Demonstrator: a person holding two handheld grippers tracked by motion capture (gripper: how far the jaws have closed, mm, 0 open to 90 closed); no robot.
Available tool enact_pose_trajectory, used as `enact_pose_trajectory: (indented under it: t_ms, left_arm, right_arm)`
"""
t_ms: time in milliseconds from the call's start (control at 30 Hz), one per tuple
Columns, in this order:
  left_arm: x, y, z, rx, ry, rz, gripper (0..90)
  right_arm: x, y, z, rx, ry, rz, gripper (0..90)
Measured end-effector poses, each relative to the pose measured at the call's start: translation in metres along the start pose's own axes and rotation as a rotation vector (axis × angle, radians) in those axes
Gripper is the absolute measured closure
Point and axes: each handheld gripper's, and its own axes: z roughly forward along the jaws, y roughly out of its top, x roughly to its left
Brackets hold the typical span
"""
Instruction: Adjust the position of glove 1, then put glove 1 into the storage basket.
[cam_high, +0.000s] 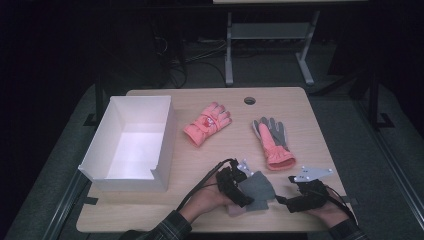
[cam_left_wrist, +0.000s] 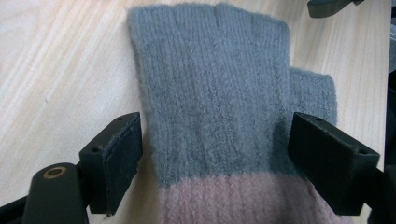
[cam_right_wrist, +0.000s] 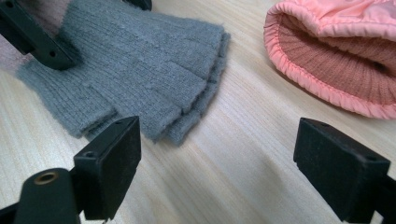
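We see a fingerless knitted glove (cam_left_wrist: 219, 93) of fuzzy grey wool with a dusty pink ribbed cuff, lying flat on the pale wood-grain table (cam_high: 210, 155) near its front edge, between the two hands. In the right gripper view it looks like two layers stacked (the stubby finger ends show doubled edges).

The left gripper (cam_high: 239, 187) lies low over the glove, held by a hand whose plaid sleeve comes in from the near edge. Its jaws stand spread wide, one on each side of the glove just above the pink cuff; the foam pads sit beside the wool without pressing it, so nothing is pinched. The right gripper (cam_high: 303, 196) rests just right of the glove, level with the table, its jaws also spread wide over bare wood, the grey glove lying to the far left of them.

Farther off lie two puffy padded winter gloves: a pink glove (cam_high: 207, 123) toward the middle, and a pink-and-grey glove (cam_high: 272, 140) to the right, its elastic ribbed cuff facing the right gripper. A white cardboard box (cam_high: 131, 142), open at the top, stands at the left.
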Motion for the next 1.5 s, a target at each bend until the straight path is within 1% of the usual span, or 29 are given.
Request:
enact_pose_trajectory:
  t_ms: [133, 167, 233, 367, 400, 433, 467, 533, 567, 600, 633, 667, 700, 1000, 1067, 1200, 1233, 1267, 1333, 1400, 1433, 1500]
  left_arm:
    - [0.000, -0.001, 0.002, 0.006, -0.013, -0.008, 18.4]
    - [0.000, -0.001, 0.001, 0.006, -0.019, 0.007, 20.4]
    - [0.000, -0.001, 0.001, 0.005, -0.019, 0.008, 21.2]
    - [0.000, -0.002, 0.000, 0.004, -0.032, 0.014, 28.6]
    - [0.000, -0.002, -0.001, 0.003, -0.038, 0.011, 31.6]
    - [0.000, -0.002, -0.001, -0.001, -0.053, 0.009, 36.4]
    - [0.000, -0.002, -0.002, 0.006, -0.060, 0.017, 39.6]
    - [0.000, -0.001, -0.002, 0.008, -0.064, 0.021, 45.8]
    - [0.000, -0.001, -0.001, 0.008, -0.086, 0.018, 49.7]
    - [0.000, -0.001, -0.001, 0.008, -0.086, 0.018, 52.2]
    - [0.001, -0.001, -0.001, 0.006, -0.110, 0.007, 54.7]
    - [0.001, -0.001, -0.001, 0.006, -0.110, 0.007, 56.8]
    - [0.001, -0.001, -0.001, -0.001, -0.123, -0.003, 58.7]
    - [0.003, -0.001, -0.005, -0.019, -0.144, -0.027, 62.6]
    - [0.003, 0.000, -0.007, -0.015, -0.141, -0.020, 63.0]
    - [0.003, 0.001, -0.012, -0.027, -0.140, -0.027, 63.4]
    - [0.004, 0.002, -0.017, -0.037, -0.135, -0.028, 63.4]
    - [0.004, 0.002, -0.017, -0.037, -0.135, -0.028, 63.5]
    - [0.007, 0.002, -0.025, -0.055, -0.135, -0.042, 63.5]
    - [0.008, 0.003, -0.027, -0.055, -0.132, -0.037, 63.5]
    - [0.010, 0.003, -0.033, -0.067, -0.124, -0.050, 63.5]
    - [0.013, 0.003, -0.039, -0.073, -0.116, -0.061, 63.5]
  right_arm:
    - [0.000, 0.000, 0.000, -0.002, 0.001, 0.003, 14.6]
    - [0.000, 0.000, 0.000, 0.001, 0.000, 0.004, 14.6]
    - [0.000, 0.000, 0.000, 0.001, 0.001, 0.005, 14.6]
    - [0.000, 0.000, 0.000, 0.000, 0.001, 0.007, 14.7]
    - [0.000, 0.000, 0.000, 0.001, 0.000, 0.006, 14.7]
    - [0.001, 0.001, 0.001, -0.001, 0.001, 0.008, 14.7]
    - [0.001, 0.001, 0.001, -0.002, 0.001, 0.005, 14.8]
    - [0.001, 0.001, 0.001, -0.002, 0.001, 0.005, 14.8]
    - [0.001, 0.001, 0.001, -0.001, 0.000, 0.005, 14.8]
    - [0.001, 0.001, 0.001, -0.001, 0.000, 0.006, 14.8]
    - [0.001, 0.001, 0.001, 0.000, 0.000, 0.008, 14.8]
    - [0.001, 0.001, 0.001, 0.000, 0.000, 0.008, 14.8]
    - [0.001, 0.001, 0.001, -0.001, 0.001, 0.007, 14.8]
    - [0.000, 0.000, 0.000, -0.002, 0.003, 0.005, 14.8]
    - [0.000, 0.000, 0.000, -0.002, 0.002, 0.007, 14.8]
    - [0.000, 0.000, 0.000, -0.004, 0.003, 0.005, 14.8]
    - [0.000, 0.000, 0.000, -0.004, 0.004, 0.004, 14.8]
    - [0.000, 0.000, 0.000, -0.004, 0.004, 0.004, 14.8]
    - [0.000, 0.000, 0.000, -0.003, 0.004, 0.004, 14.8]
    - [0.000, 0.000, 0.000, -0.003, 0.003, 0.004, 14.8]
    - [0.000, 0.000, 0.000, -0.002, 0.005, 0.005, 14.8]
    - [0.000, 0.000, 0.001, -0.003, 0.006, 0.003, 14.8]
